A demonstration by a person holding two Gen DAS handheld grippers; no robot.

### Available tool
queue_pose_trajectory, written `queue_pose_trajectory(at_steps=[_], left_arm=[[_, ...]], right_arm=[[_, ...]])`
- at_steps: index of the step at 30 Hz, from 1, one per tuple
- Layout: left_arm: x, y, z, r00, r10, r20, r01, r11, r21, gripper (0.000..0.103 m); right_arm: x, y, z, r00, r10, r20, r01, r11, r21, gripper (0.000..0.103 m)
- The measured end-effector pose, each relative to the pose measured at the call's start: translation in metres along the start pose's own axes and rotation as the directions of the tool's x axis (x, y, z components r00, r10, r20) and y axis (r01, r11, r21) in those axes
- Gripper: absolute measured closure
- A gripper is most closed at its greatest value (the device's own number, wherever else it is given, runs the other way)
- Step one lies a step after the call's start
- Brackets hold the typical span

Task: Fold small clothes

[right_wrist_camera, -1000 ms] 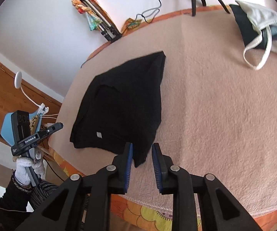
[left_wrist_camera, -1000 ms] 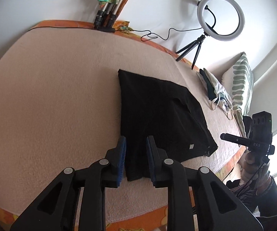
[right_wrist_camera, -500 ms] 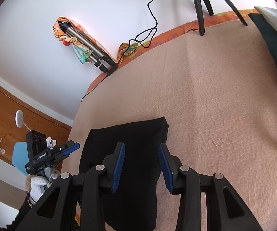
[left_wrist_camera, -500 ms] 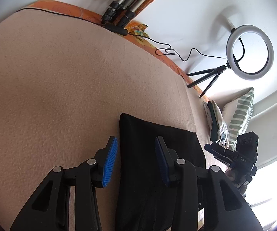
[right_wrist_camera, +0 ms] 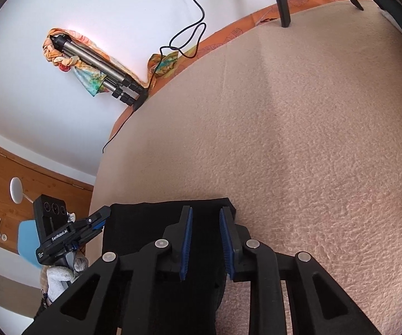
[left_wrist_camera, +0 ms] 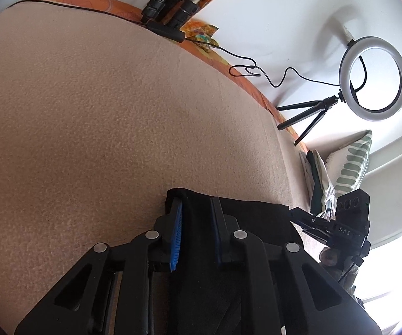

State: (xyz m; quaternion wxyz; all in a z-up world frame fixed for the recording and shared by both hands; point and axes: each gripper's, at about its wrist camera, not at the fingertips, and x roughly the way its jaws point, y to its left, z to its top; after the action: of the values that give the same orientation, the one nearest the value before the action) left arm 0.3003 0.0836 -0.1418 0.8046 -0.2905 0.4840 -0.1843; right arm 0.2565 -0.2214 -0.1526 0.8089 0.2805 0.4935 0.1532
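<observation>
A black garment (left_wrist_camera: 251, 217) lies flat on the beige blanket (left_wrist_camera: 103, 117). My left gripper (left_wrist_camera: 196, 203) is open, its fingers straddling the garment's far left corner. In the right wrist view the same garment (right_wrist_camera: 145, 223) shows, and my right gripper (right_wrist_camera: 205, 212) is open with its fingers over the far right corner. Whether the fingers touch the cloth I cannot tell. The near part of the garment is hidden under both grippers.
A ring light on a small tripod (left_wrist_camera: 374, 78) stands at the bed's far right edge, its cable (left_wrist_camera: 256, 69) trailing along the edge. Folded tripods (right_wrist_camera: 100, 67) lean on the wall. A striped pillow (left_wrist_camera: 351, 164) and other clothes (left_wrist_camera: 318, 181) lie at the right.
Both grippers moved forward over the garment from its near edge to its far corners. Their jaws opened wider on the way and now straddle the far edge.
</observation>
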Motion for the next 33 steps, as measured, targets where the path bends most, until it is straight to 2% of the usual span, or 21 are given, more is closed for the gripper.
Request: queue_pose_trajectory(at_steps=[1, 3, 7, 9, 10, 11, 13, 15, 17, 20, 22, 26, 27, 28, 29, 30, 33], left_arm=[[0.000, -0.001, 0.000, 1.000, 0.007, 0.004, -0.007, 1.000, 0.008, 0.093], [-0.002, -0.001, 0.000, 1.000, 0.008, 0.011, -0.008, 1.000, 0.011, 0.096], [-0.007, 0.001, 0.001, 0.999, 0.024, 0.029, -0.024, 1.000, -0.003, 0.096], [-0.008, 0.007, 0.003, 0.999, 0.028, 0.027, -0.026, 0.999, -0.044, 0.086], [-0.008, 0.009, 0.004, 0.999, 0.029, 0.017, -0.027, 0.997, -0.071, 0.067], [-0.008, 0.012, 0.004, 1.000, 0.007, 0.020, -0.005, 0.996, -0.090, 0.064], [-0.007, 0.010, 0.003, 1.000, 0.006, 0.022, -0.004, 0.996, -0.090, 0.064], [-0.004, 0.005, 0.002, 1.000, -0.001, 0.028, 0.002, 0.998, -0.055, 0.069], [0.003, -0.002, -0.002, 1.000, -0.002, 0.015, 0.002, 1.000, -0.017, 0.103], [0.003, -0.015, -0.008, 0.997, 0.050, 0.052, -0.053, 0.997, 0.064, 0.101], [0.002, -0.021, -0.009, 0.991, 0.101, 0.082, -0.110, 0.988, 0.110, 0.101], [0.001, -0.017, -0.007, 0.989, 0.113, 0.094, -0.123, 0.987, 0.102, 0.101], [0.000, -0.018, -0.006, 0.990, 0.111, 0.090, -0.120, 0.987, 0.108, 0.101], [-0.002, -0.018, -0.005, 0.988, 0.123, 0.094, -0.133, 0.984, 0.115, 0.098], [-0.004, -0.019, -0.004, 0.983, 0.149, 0.110, -0.161, 0.980, 0.113, 0.091], [-0.008, -0.016, -0.002, 0.979, 0.158, 0.127, -0.171, 0.980, 0.101, 0.087], [-0.015, -0.007, 0.003, 0.982, 0.138, 0.131, -0.147, 0.987, 0.062, 0.085]], right_arm=[[-0.003, 0.000, 0.001, 1.000, -0.017, 0.005, 0.017, 1.000, -0.004, 0.073], [-0.009, -0.002, 0.002, 1.000, 0.004, 0.018, -0.004, 1.000, -0.002, 0.061], [-0.006, 0.000, 0.003, 1.000, -0.001, 0.003, 0.001, 1.000, -0.013, 0.064], [-0.001, 0.001, 0.002, 1.000, -0.006, -0.006, 0.006, 1.000, -0.016, 0.071], [0.001, 0.002, 0.002, 1.000, -0.005, -0.009, 0.005, 1.000, -0.018, 0.075], [0.002, 0.004, 0.002, 1.000, -0.006, -0.011, 0.006, 1.000, -0.021, 0.077], [0.003, 0.007, 0.002, 1.000, -0.009, -0.008, 0.008, 0.999, -0.032, 0.089], [0.005, 0.011, 0.001, 1.000, -0.013, -0.004, 0.013, 0.999, -0.046, 0.098], [0.004, 0.015, 0.001, 1.000, -0.024, 0.009, 0.024, 0.998, -0.064, 0.101], [0.000, 0.025, 0.000, 0.998, -0.050, 0.037, 0.054, 0.992, -0.117, 0.103], [-0.002, 0.031, 0.001, 0.992, -0.107, 0.067, 0.117, 0.981, -0.158, 0.103], [0.000, 0.028, 0.001, 0.991, -0.120, 0.054, 0.127, 0.979, -0.160, 0.103], [-0.002, 0.028, 0.000, 0.991, -0.121, 0.051, 0.128, 0.980, -0.152, 0.098], [-0.006, 0.027, 0.000, 0.991, -0.121, 0.055, 0.128, 0.981, -0.144, 0.097], [-0.010, 0.027, 0.000, 0.989, -0.132, 0.065, 0.140, 0.979, -0.147, 0.097], [-0.015, 0.027, 0.000, 0.985, -0.156, 0.078, 0.166, 0.974, -0.156, 0.092], [-0.030, 0.023, -0.005, 0.985, -0.150, 0.080, 0.159, 0.978, -0.132, 0.082]])
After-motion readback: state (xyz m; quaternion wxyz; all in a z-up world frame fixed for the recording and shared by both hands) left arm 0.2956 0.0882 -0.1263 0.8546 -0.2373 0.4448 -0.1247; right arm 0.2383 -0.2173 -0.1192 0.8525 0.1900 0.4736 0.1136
